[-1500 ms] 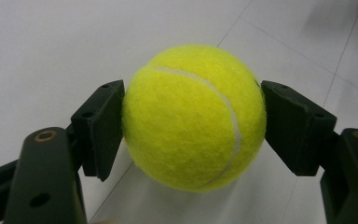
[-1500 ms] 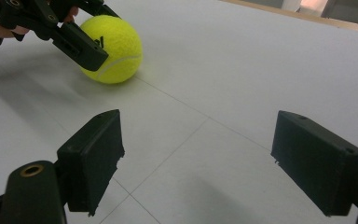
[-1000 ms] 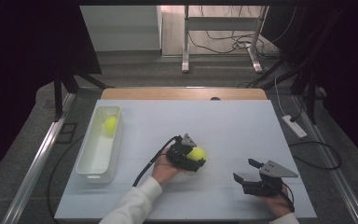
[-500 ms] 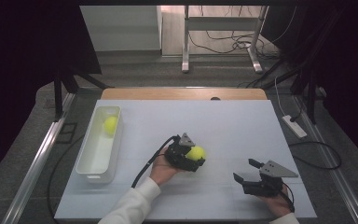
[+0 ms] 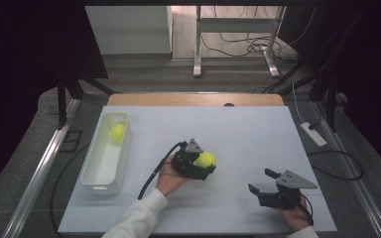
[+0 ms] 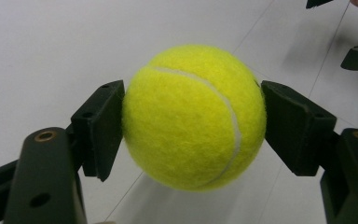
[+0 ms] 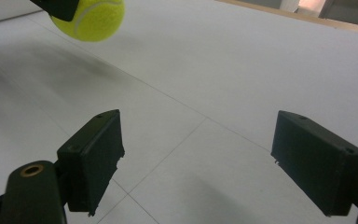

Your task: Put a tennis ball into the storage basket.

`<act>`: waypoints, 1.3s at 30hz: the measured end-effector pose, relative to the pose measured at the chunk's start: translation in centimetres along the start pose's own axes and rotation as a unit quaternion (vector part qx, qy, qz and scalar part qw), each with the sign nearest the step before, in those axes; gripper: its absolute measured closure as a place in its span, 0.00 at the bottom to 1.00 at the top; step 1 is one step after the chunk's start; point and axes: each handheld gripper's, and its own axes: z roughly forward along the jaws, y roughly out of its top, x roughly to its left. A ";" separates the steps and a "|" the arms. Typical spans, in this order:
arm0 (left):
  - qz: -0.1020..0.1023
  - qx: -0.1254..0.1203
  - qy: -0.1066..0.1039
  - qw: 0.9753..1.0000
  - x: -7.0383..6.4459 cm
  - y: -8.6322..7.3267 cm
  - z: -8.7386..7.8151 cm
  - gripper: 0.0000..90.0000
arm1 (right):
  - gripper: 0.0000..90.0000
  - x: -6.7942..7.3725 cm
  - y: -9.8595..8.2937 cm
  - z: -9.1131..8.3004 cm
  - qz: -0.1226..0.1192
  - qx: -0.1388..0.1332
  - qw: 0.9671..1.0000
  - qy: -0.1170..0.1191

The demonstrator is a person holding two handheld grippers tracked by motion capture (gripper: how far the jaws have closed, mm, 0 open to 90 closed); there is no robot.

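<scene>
Yellow felt tennis ball (image 6: 194, 116) is sitting pinched between the left gripper (image 5: 196, 164) pads, raised off the table right of the white bin (image 5: 103, 154). Right gripper (image 5: 273, 191) is idling wide open, further right. Risk: shallow side contact, ball squirting out during carry.

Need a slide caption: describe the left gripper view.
Left tongs clamp a yellow tennis ball above the white table.
</scene>
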 end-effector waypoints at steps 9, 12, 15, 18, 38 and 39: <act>-0.003 -0.012 -0.001 1.000 0.1 0.1 -1.0 0.29 | 0.18 0.0 0.0 0.0 0.001 -0.001 1.000 -0.001; -0.011 -0.020 0.001 1.000 0.4 0.2 -1.4 0.29 | 0.18 0.0 0.0 0.0 0.001 0.000 1.000 -0.001; -0.012 -0.022 0.003 1.000 0.4 0.2 -1.5 0.29 | 0.18 0.0 0.0 0.0 0.001 0.000 1.000 -0.001; -0.012 -0.024 0.004 1.000 0.4 0.3 -1.7 0.29 | 0.18 0.0 0.0 0.0 0.002 0.001 1.000 -0.001; -0.013 -0.049 0.015 0.999 0.8 0.7 -4.0 0.29 | 0.18 0.0 0.0 0.0 0.000 0.001 1.000 -0.002; -0.013 -0.050 0.016 0.999 0.9 0.7 -4.1 0.29 | 0.18 0.0 0.0 0.0 0.000 0.001 1.000 -0.003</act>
